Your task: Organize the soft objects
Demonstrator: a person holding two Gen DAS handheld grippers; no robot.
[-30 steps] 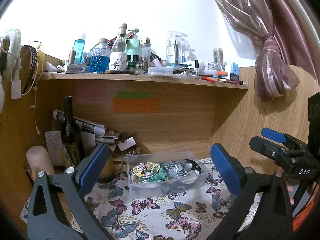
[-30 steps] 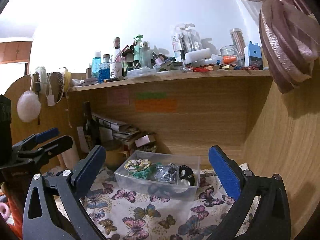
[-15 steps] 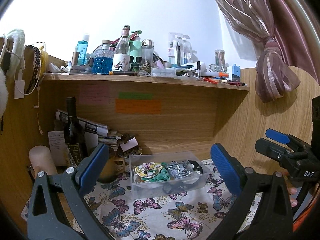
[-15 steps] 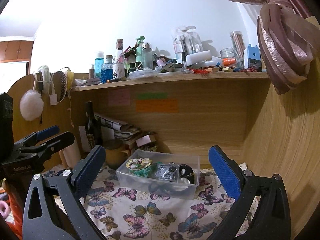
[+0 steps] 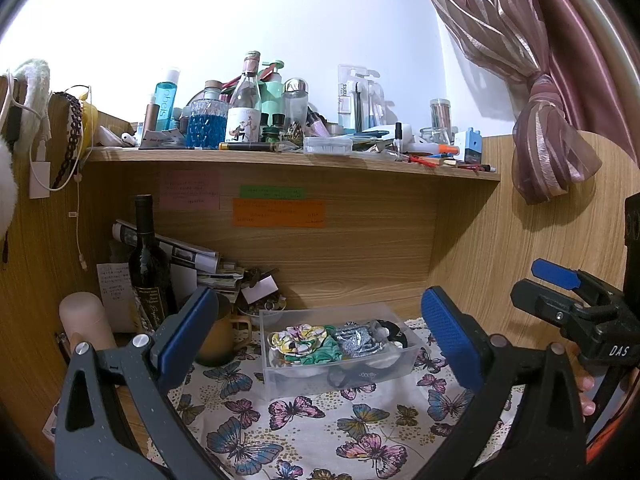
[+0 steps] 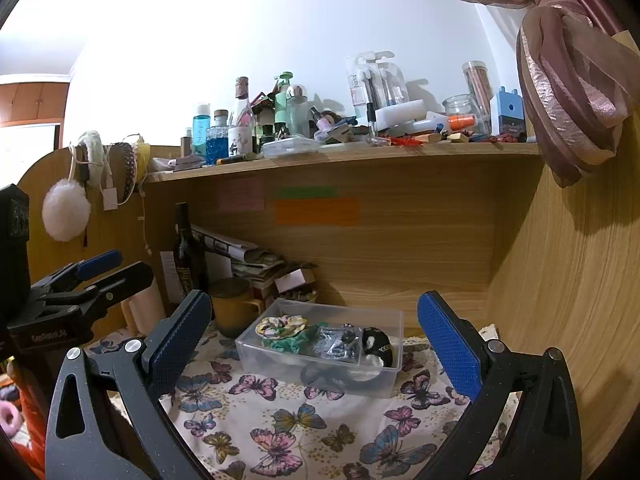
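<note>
A clear plastic box [image 5: 404, 364] [image 6: 256, 354] sits on the butterfly cloth at the back of the desk. It holds soft hair scrunchies: a floral one [image 5: 298, 338] [image 6: 280, 326], a green one [image 5: 324, 354] [image 6: 294, 342], a silver one [image 5: 356, 340] [image 6: 334, 340] and a black one [image 5: 394, 330] [image 6: 378, 344]. My left gripper [image 5: 320, 340] is open and empty, in front of the box. My right gripper [image 6: 316, 336] is open and empty, also in front of the box. Each gripper shows at the edge of the other's view.
A butterfly-print cloth [image 5: 304, 432] [image 6: 280, 420] covers the desk. Left of the box stand a yellow mug [image 5: 218, 340] [image 6: 234, 306], a dark wine bottle [image 5: 148, 264] [image 6: 186, 248], papers and a pink cylinder [image 5: 84, 324]. A cluttered shelf [image 5: 280, 156] runs above. A tied curtain [image 5: 548, 140] hangs right.
Both views have pulled back and tilted up slightly, so the box sits a little lower and farther. Both grippers stay open and empty.
</note>
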